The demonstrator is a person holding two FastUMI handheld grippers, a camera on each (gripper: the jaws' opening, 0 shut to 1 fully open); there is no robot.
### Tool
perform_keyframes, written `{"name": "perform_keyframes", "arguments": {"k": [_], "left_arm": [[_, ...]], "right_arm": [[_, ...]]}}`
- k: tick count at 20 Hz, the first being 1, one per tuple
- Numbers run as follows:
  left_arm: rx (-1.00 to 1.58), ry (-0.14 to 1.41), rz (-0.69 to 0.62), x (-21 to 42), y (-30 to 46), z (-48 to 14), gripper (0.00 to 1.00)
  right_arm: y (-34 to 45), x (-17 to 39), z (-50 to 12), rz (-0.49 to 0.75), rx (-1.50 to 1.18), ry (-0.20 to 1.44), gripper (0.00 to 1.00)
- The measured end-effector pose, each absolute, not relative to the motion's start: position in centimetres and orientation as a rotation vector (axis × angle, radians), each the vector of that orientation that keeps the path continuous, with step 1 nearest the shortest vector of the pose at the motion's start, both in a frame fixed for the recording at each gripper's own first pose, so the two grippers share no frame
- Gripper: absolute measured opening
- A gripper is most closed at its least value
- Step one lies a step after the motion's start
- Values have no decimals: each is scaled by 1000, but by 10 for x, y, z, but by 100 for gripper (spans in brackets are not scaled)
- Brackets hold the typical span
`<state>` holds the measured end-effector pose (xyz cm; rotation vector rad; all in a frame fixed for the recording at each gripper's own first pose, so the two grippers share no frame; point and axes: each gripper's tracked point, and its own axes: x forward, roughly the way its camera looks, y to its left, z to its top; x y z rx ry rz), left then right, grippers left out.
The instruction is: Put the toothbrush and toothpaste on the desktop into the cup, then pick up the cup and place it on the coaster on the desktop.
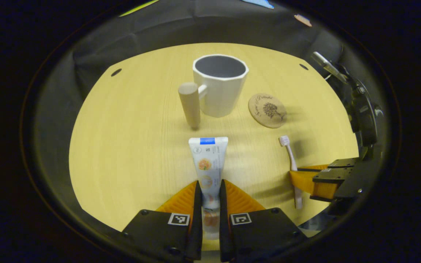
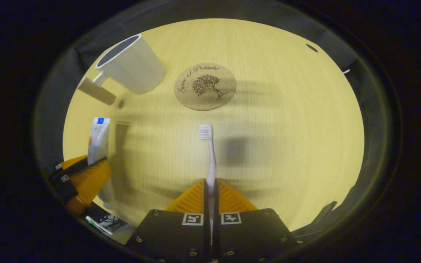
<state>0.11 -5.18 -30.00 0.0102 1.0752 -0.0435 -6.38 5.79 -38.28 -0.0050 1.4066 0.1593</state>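
Observation:
My left gripper (image 1: 209, 191) is shut on a white toothpaste tube (image 1: 208, 162), whose flat end points toward the cup. The white cup (image 1: 220, 84) with a wooden handle (image 1: 190, 105) stands upright beyond it. My right gripper (image 2: 210, 190) is shut on the handle of a pale toothbrush (image 2: 209, 153), bristles pointing toward the round cork coaster (image 2: 205, 87). In the left gripper view, the right gripper (image 1: 311, 180) with the toothbrush (image 1: 290, 153) sits to the right, near the coaster (image 1: 267, 110). The right gripper view shows the cup (image 2: 132, 65), the toothpaste tube (image 2: 98, 140) and the left gripper (image 2: 82, 175) at the left.
The pale wooden table (image 1: 130, 153) has small dark holes (image 1: 116, 72) near its far corners. Black cloth surrounds it. The table's front edge lies just under both grippers.

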Motion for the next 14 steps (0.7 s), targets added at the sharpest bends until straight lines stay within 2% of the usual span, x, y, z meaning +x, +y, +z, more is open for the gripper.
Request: {"name": "perform_keyframes", "arguments": {"k": [7, 14], "left_arm": [[74, 965, -48, 22, -45, -249, 27], [31, 903, -85, 49, -52, -208, 26]], "right_arm": [[57, -63, -383, 171, -7, 1405, 4], [57, -63, -383, 176, 1, 1405, 4]]}}
